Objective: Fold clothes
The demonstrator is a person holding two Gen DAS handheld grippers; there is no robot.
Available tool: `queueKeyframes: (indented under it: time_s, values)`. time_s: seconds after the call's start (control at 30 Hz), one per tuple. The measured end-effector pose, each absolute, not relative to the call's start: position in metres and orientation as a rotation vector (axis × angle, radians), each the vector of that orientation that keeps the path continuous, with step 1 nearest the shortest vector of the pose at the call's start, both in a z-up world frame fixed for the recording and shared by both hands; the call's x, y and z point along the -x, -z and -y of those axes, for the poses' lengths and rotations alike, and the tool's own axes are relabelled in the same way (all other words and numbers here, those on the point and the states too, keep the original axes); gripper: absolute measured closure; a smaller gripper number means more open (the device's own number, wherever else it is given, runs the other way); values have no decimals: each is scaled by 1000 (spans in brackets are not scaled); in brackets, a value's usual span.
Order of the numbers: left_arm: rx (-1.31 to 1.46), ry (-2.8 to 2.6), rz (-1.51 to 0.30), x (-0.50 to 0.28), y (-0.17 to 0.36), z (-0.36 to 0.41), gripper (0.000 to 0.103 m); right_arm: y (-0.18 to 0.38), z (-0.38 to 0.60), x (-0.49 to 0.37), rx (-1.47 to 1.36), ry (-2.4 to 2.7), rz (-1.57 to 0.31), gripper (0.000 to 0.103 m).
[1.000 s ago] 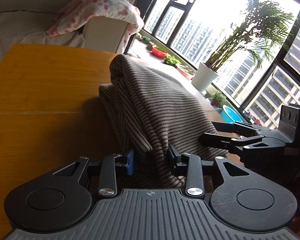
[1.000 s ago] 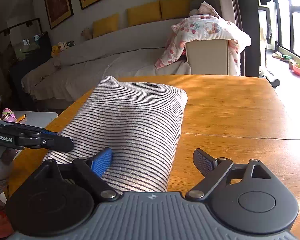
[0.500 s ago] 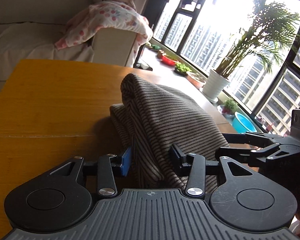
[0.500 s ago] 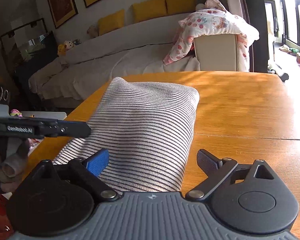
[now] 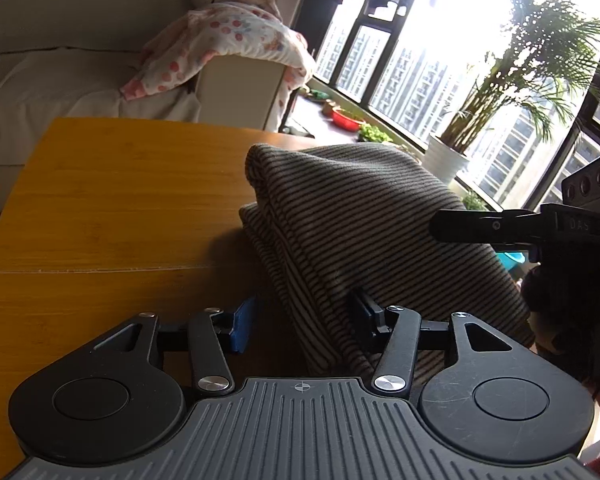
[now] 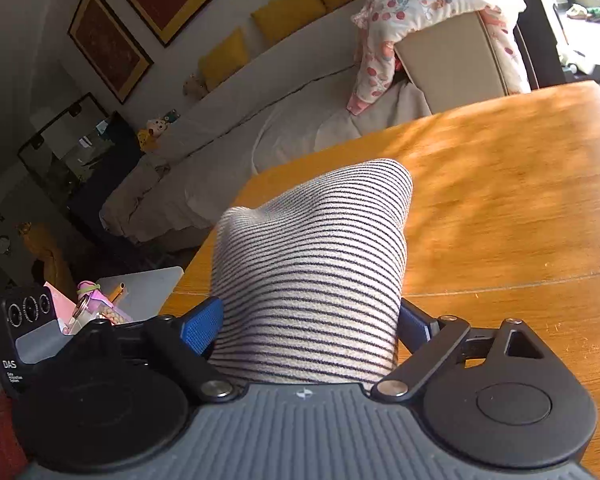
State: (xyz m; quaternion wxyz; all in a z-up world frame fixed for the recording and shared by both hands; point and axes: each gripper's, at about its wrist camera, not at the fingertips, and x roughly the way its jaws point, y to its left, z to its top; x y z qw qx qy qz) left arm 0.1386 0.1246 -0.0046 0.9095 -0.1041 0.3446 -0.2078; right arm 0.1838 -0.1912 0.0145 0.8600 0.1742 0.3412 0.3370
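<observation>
Living room w/ sofa (image 6: 300, 92) behind and big windows (image 5: 420, 72) to one side; wooden bench (image 5: 112, 208) in front. Striped garment (image 5: 364, 220) sits bunched on the bench near its edge, partly folded and raised into a hump. Left hand-held gripper (image 5: 304, 322): pads apart, cloth lying against the right pad only, blue left pad clear of it, so open. Right hand-held gripper (image 6: 310, 320): both blue pads pressed against the sides of the striped fold, gripping it. Floral blanket (image 6: 428, 4) draped over sofa arm, well apart.
</observation>
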Motion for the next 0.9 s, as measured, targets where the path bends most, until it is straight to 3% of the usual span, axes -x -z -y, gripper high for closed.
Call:
queueKeyframes:
  time_s: [0.1, 0.17, 0.43, 0.47, 0.53, 0.57, 0.77, 0.83, 0.9]
  values:
    - [216, 407, -713, -137, 5, -132, 46, -34, 192, -174, -352, -757, -651, 31]
    - [215, 401, -713, -136, 6, -134, 46, -40, 188, -174, -309, -747, -644, 34]
    - [208, 423, -702, -138, 4, -126, 46, -7, 190, -182, -164, -553, -735, 33]
    - [207, 423, -702, -139, 4, -125, 46, -7, 195, -179, -189, -556, -741, 31]
    - [216, 424, -705, -139, 5, -126, 46, -7, 202, -172, -226, -592, -756, 16]
    - [222, 424, -706, -139, 5, -126, 46, -4, 203, -167, -227, -604, -767, 15]
    - [271, 454, -711, -135, -6, -127, 50, 1, 197, -149, -170, -626, -779, 21]
    - [305, 491, -715, -129, -14, -127, 39, 0, 194, -144, -142, -625, -773, 29]
    - [312, 539, -733, -126, -17, -122, 30, 0, 190, -140, -114, -624, -767, 29]
